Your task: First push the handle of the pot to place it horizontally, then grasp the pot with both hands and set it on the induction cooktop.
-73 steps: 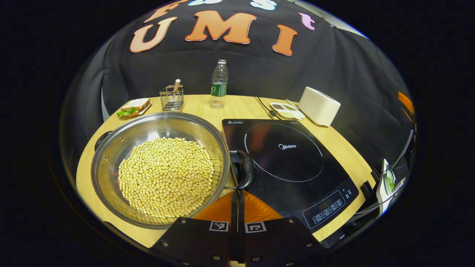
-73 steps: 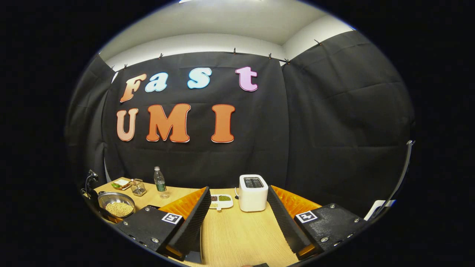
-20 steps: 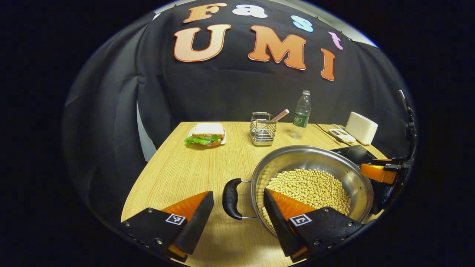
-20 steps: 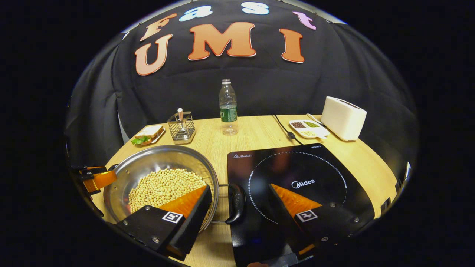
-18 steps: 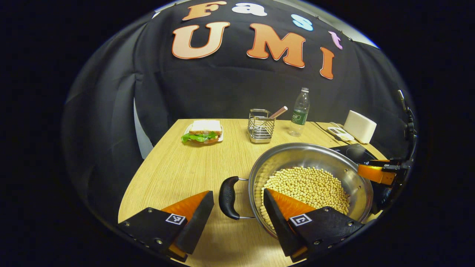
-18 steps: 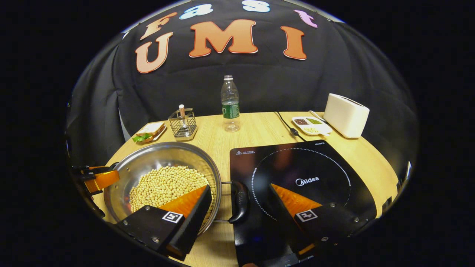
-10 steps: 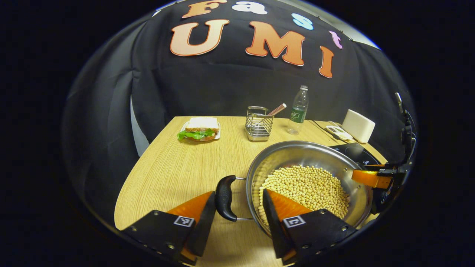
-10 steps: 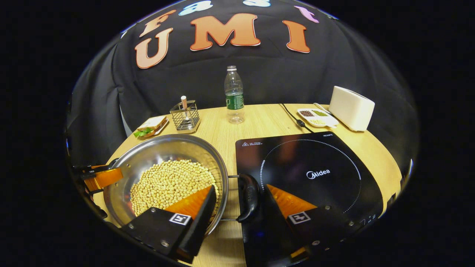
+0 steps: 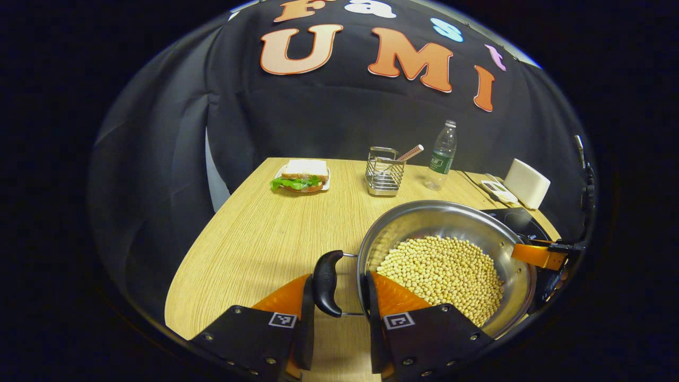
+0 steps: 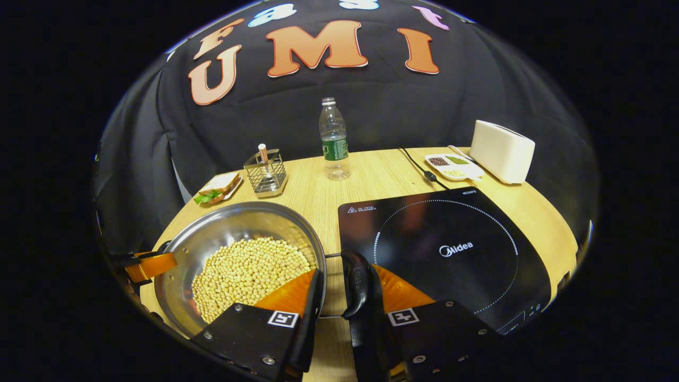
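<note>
Your left gripper (image 9: 336,323) straddles the pot's left handle (image 9: 324,282) because the lift needs a hold on each side of the pot (image 9: 445,268), which sits on the table (image 9: 254,244) just right of those fingers, full of beans (image 9: 443,270). The fingers stand narrowly apart, one on each side of the grip; whether both press on it, I cannot tell. Your right gripper (image 10: 342,323) brackets the right handle (image 10: 356,284) the same way, the pot to its left and the induction cooktop (image 10: 451,249) right of its fingers, overlapped by the handle. Its fingers are also nearly together around the grip; contact is unclear. The pot is not yet on the cooktop.
</note>
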Action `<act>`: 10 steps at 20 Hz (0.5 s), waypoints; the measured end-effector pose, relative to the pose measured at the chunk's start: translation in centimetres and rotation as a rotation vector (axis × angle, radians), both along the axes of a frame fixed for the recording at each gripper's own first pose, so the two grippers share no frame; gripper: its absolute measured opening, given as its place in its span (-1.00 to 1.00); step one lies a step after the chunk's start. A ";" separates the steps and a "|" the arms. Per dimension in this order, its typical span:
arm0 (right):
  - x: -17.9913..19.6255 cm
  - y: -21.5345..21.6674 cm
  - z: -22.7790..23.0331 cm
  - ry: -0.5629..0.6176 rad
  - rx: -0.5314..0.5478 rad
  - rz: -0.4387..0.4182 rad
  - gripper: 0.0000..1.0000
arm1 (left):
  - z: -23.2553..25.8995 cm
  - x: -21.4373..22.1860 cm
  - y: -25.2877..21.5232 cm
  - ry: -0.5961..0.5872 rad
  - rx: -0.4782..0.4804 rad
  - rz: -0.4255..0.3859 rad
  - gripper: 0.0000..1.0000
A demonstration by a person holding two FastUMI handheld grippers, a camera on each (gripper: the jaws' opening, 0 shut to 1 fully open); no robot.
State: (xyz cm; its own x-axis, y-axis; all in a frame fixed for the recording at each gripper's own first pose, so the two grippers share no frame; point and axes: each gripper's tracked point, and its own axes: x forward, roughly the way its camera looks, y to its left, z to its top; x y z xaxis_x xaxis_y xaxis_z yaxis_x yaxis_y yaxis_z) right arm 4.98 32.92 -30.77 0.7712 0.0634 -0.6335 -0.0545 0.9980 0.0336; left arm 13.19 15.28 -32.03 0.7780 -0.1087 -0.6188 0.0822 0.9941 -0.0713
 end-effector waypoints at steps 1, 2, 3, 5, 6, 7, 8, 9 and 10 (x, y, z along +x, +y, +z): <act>-0.1 0.0 0.6 -0.013 -0.003 0.004 -0.07 | 0.0 -0.1 0.0 0.000 -0.012 0.010 -0.12; -0.2 0.0 1.2 -0.020 -0.006 0.011 -0.06 | 0.3 -0.5 0.1 -0.004 -0.018 0.016 -0.10; -0.2 -0.2 1.7 -0.030 -0.005 0.015 -0.07 | 1.1 -0.9 0.0 -0.018 -0.018 0.020 -0.10; -0.2 -0.4 2.8 -0.042 0.003 0.025 -0.07 | 3.2 -1.9 0.0 -0.049 -0.005 0.022 -0.12; -0.2 -0.6 3.5 -0.047 0.011 0.026 -0.07 | 4.0 -2.0 -0.3 -0.062 0.003 0.019 -0.12; -0.2 -1.0 4.1 -0.055 0.017 0.027 -0.07 | 4.9 -2.0 -0.6 -0.073 0.005 0.020 -0.10; -0.2 -1.3 4.8 -0.062 0.021 0.026 -0.07 | 5.7 -2.0 -1.1 -0.085 0.005 0.018 -0.13; -0.2 -1.8 5.4 -0.073 0.022 0.027 -0.16 | 6.5 -1.9 -1.6 -0.095 0.003 0.018 -0.13; -0.2 -2.2 6.1 -0.081 0.022 0.027 -0.07 | 7.1 -1.8 -2.1 -0.106 0.001 0.015 -0.13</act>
